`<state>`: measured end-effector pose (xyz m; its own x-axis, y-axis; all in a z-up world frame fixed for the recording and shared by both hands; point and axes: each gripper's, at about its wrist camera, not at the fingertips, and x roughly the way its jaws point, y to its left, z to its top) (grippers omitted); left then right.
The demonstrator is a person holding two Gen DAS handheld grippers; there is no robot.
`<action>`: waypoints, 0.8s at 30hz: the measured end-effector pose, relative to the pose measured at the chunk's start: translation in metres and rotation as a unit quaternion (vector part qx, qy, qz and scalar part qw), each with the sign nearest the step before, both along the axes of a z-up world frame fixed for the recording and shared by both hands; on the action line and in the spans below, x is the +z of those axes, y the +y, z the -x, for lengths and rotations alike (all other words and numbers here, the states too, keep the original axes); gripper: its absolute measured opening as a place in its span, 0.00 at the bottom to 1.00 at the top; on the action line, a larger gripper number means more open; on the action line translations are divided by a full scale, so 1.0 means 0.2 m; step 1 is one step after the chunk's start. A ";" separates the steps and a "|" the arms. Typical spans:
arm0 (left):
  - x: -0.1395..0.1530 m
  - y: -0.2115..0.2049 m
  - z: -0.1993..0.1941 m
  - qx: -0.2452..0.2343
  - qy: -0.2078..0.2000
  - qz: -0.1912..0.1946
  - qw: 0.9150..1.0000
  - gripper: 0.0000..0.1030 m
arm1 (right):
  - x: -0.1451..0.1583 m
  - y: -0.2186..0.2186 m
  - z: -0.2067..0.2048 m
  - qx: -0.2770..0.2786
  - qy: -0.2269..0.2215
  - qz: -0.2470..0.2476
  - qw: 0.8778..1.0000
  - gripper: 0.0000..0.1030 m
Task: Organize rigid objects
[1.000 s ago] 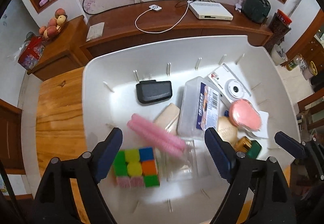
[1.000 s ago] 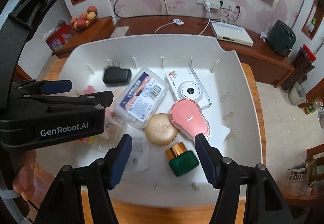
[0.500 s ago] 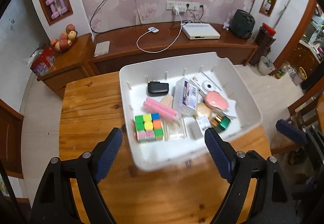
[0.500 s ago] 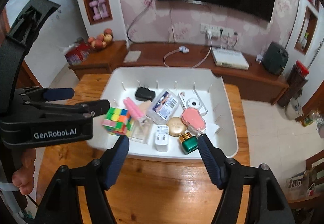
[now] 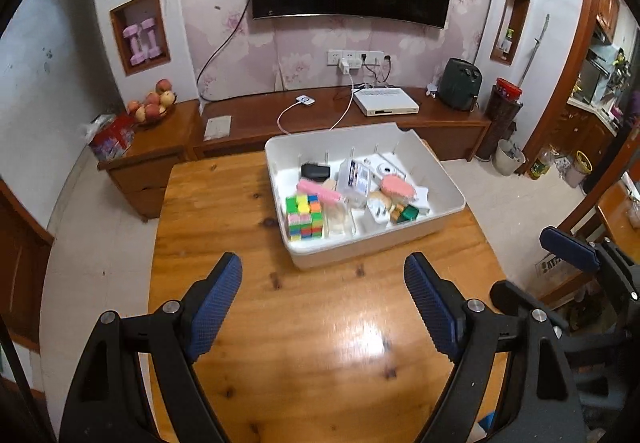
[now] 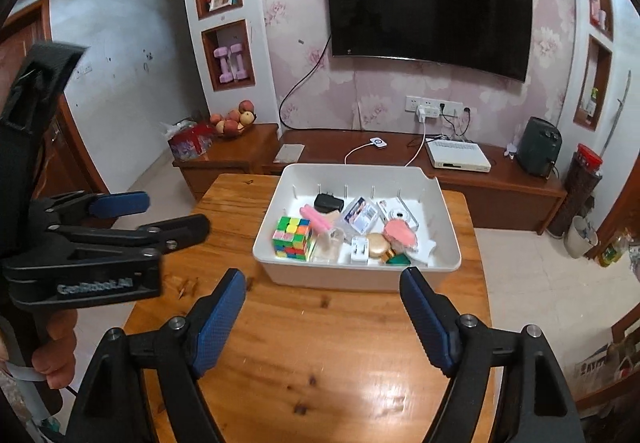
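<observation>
Both claws have pulled back from the white bin (image 5: 448, 187); left claw (image 5: 323, 307) and right claw (image 6: 322, 317) hover wide open, empty, above the bench (image 5: 320, 343).

Illumination is even and moderately bright, a cool indoor light with no hard shadows. A broad white glare patch sits on the near part of the wooden table (image 5: 280, 323), right of centre, pointing to an overhead source; the same sheen shows in the right wrist view. The dark television (image 6: 428, 7) reflects little. Both views carry strong fisheye bending: walls and shelves curve at the edges, and black vignette fills the corners. The white bin (image 5: 448, 187) and its contents read slightly soft. The lettering on the left gripper (image 6: 132, 219) is smeared by motion blur.
</observation>
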<state>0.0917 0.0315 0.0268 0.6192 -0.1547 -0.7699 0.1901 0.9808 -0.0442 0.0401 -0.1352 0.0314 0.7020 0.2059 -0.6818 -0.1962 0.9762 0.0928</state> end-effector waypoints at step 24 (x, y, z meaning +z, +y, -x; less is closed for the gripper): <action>-0.20 0.08 0.63 0.069 -0.020 -0.015 0.997 0.83 | -0.17 -0.04 0.60 -0.006 -0.004 -0.083 0.997 0.78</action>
<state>-0.0343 0.0484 -0.0126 0.6627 -0.0432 -0.7477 0.0542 0.9985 -0.0097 -0.0805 -0.1435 -0.0021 0.7108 0.3066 -0.6331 -0.1853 0.9498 0.2520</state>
